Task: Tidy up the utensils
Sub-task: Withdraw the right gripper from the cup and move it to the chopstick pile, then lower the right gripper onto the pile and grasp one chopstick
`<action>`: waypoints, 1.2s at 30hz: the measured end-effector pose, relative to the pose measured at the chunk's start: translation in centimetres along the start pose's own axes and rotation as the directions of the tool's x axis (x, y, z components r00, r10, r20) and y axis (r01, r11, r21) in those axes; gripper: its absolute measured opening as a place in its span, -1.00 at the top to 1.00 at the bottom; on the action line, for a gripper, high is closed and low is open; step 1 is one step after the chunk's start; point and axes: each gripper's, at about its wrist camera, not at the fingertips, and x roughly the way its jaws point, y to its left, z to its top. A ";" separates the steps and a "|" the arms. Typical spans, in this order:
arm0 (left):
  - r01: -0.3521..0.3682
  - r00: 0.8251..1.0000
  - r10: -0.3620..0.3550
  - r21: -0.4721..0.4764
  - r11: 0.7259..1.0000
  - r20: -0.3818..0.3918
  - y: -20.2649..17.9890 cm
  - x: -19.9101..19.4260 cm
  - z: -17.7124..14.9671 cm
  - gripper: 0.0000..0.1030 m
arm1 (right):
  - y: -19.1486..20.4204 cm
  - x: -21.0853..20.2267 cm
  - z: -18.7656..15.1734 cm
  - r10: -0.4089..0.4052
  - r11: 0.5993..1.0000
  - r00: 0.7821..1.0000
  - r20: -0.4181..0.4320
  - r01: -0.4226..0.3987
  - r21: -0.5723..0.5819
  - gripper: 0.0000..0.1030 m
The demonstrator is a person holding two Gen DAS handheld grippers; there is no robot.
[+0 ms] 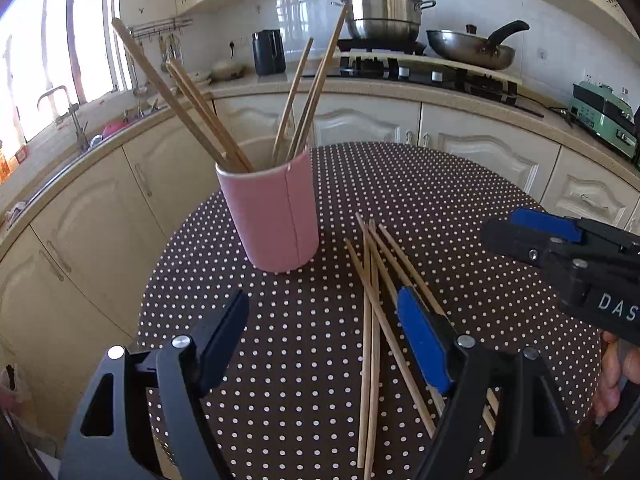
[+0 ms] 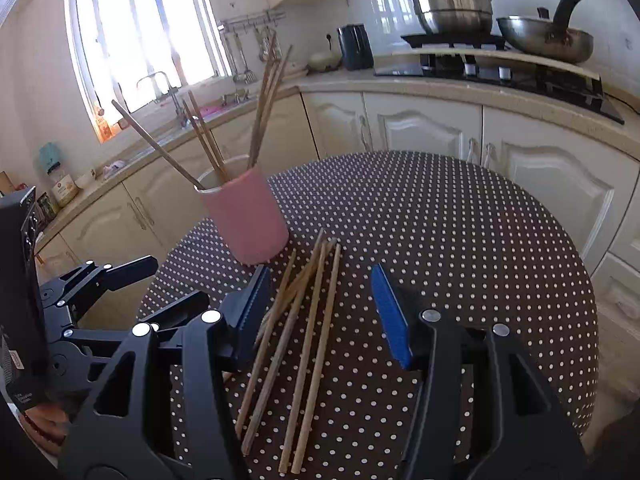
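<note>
Though loose, slender pale wooden chopsticks (image 2: 304, 344)

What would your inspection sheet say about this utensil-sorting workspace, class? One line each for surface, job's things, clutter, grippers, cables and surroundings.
Surface: round table under a brown, white-dotted cloth.
Job's things: pink holder upright, several chopsticks leaning inside; loose chopsticks lying overlapped on the cloth beside it.
Clutter: nothing seen on the table.
Grippers: left gripper open, holding nothing; right gripper open, jaws either side of the loose chopsticks.
Cables: one cord running off the hob.
Surroundings: cream cabinets, sink tap, kettle, steamer pot, wok.
</note>
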 end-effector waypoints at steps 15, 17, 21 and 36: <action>0.081 0.954 -0.105 -0.096 0.992 -0.279 -0.9 8.4 0.6 -0.22 | -1.8 4.4 -0.6 -0.007 1.000 0.978 -0.208 0.009 0.008 -0.01; 0.092 0.944 -0.121 -0.108 0.990 -0.308 -0.9 9.2 0.7 0.07 | -1.8 5.0 -0.4 -0.005 1.000 0.975 -0.224 0.005 0.001 -0.01; 0.108 0.941 -0.143 -0.129 0.986 -0.306 -0.4 9.5 0.7 0.27 | -1.7 6.0 0.0 0.004 1.000 0.968 -0.251 -0.007 -0.010 -0.01; 0.170 0.926 -0.225 -0.197 0.966 -0.304 2.1 8.5 -0.2 0.86 | -0.5 10.8 1.7 -0.025 0.999 0.915 -0.403 0.005 -0.049 0.32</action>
